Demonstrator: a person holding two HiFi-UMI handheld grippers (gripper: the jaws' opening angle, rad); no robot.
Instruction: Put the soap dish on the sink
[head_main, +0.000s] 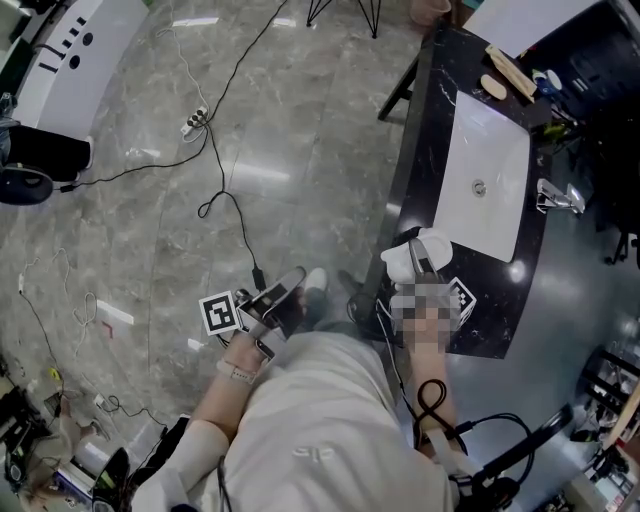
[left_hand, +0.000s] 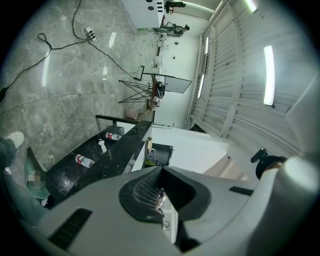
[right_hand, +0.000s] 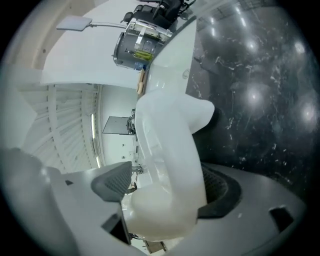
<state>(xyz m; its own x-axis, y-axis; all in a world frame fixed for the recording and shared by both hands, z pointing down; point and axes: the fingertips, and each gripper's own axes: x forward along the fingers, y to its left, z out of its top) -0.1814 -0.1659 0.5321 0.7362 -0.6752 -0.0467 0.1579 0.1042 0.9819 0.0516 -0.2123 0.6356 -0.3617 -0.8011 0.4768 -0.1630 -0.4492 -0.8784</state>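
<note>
The white soap dish (head_main: 412, 256) is at the near corner of the black counter (head_main: 420, 150), just short of the white sink basin (head_main: 485, 185). My right gripper (head_main: 428, 268) is at the dish. In the right gripper view the dish (right_hand: 167, 150) lies between the jaws of the right gripper (right_hand: 167, 189). It leans on the right-hand pad, and a gap shows at the left-hand pad, so the jaws stand open. My left gripper (head_main: 285, 292) hangs over the floor by the person's leg. In its own view the left gripper (left_hand: 161, 192) has its tips together with nothing in them.
A chrome faucet (head_main: 558, 197) stands at the basin's right side. A wooden brush (head_main: 508, 68) and an oval soap (head_main: 493, 86) lie at the counter's far end. Cables and a power strip (head_main: 195, 120) trail over the marble floor. Bottles (left_hand: 84, 160) lie on the shelf under the counter.
</note>
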